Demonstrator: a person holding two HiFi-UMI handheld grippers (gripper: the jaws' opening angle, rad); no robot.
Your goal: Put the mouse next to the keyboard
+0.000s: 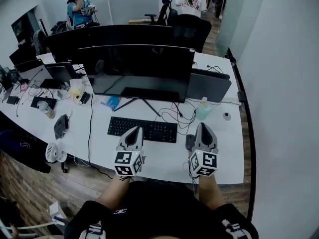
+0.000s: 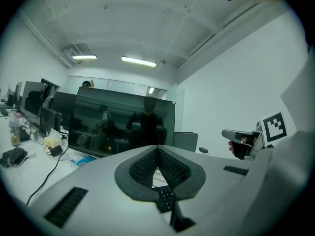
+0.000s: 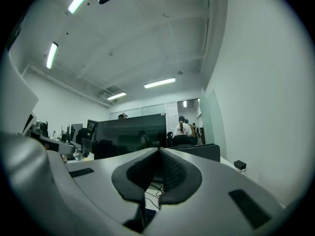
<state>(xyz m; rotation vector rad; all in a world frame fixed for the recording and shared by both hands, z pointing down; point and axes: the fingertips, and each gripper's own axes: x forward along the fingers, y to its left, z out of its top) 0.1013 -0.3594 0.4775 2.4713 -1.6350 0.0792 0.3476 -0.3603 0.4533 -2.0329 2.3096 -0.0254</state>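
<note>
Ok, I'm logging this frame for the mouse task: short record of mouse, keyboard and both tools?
mouse: on desk, right of keyboard, a gap between them
keyboard: in front of monitor
left tool: shut, empty, above keyboard's near edge
right tool: shut, empty, beside mouse on its right

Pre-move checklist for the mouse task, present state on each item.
1. Right gripper empty: ok, jaws shut on nothing.
2. Left gripper empty: ok, shut, above the keyboard.
3. Mouse found: ok, on the desk, just right of the keyboard and left of the right gripper.
4. Right jaws open for a grasp: not ok, shut.
5. Mouse cable free: cannot tell; cables lie tangled behind it.
6. Mouse beside keyboard already: looks ok, with a small gap.
</note>
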